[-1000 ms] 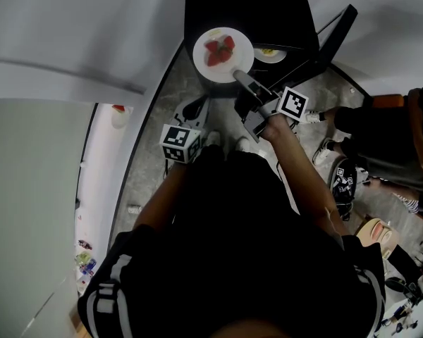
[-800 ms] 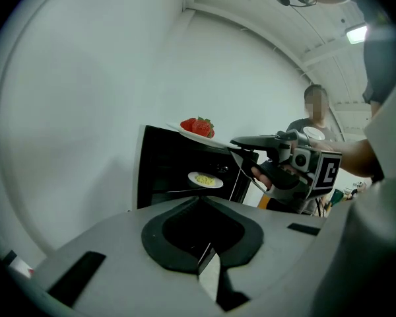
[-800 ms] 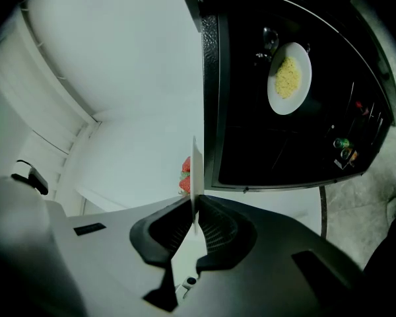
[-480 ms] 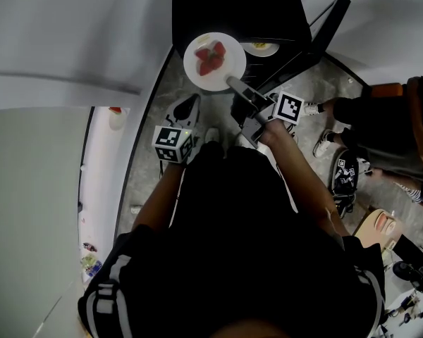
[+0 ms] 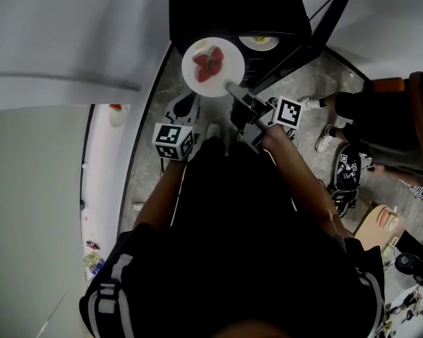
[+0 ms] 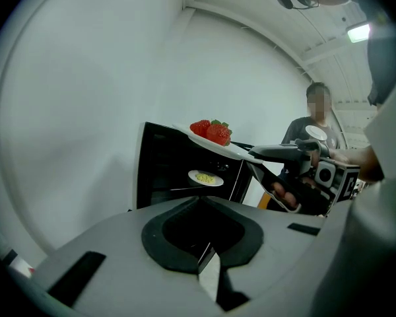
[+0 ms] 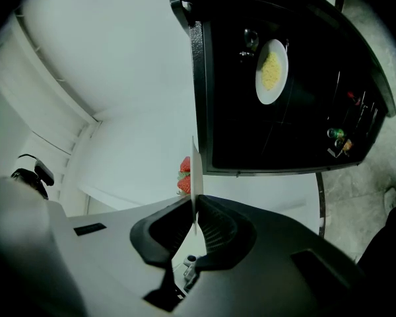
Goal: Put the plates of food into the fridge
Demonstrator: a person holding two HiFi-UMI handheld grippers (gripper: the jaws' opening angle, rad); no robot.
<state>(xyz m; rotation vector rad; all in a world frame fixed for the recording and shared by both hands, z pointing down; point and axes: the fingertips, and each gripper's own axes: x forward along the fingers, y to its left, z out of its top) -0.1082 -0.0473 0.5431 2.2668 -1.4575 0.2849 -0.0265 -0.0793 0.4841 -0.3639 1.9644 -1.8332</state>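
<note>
right claw [image 7: 195,220] was pinching the near rim of the strawberry plate [image 5: 213,66]. The pads were clamped on the thin edge with a shallow bite, so the whole plate hung past the tips like a lever. In the right gripper view the plate showed edge-on, a thin line rising from the jaws at centre frame, with the strawberries [image 7: 185,175] just left of it. left claw [image 6: 208,266] was pressed together with nothing in it, left of centre in the head view and clear of the plate. In the head view the strawberry plate sat at top centre, right at the mouth of the open fridge [image 5: 233,5]. As far as I could judge it was not yet on a shelf. A second plate [image 5: 259,42] with yellow food already sat inside, just to the upper right of the strawberry plate. The door [image 5: 331,23] stood open toward the upper right. My read: the step in hand was the carry-in. To do it well:
- Hold the pinch firm and don't ease off until the base bears on a shelf.
- Hold the plate level, since the berries look loose and would likely roll.
- Go in straight and slow, with the rim clear of the fridge frame and the second plate.
- Aim for bare shelf beside the yellow food.
- Land the far edge first, lower the near edge, then release and back straight out.
- The left claw could support the far rim if the plate sags.

Couldn't read shelf clearance, as the interior was too dark.
</note>
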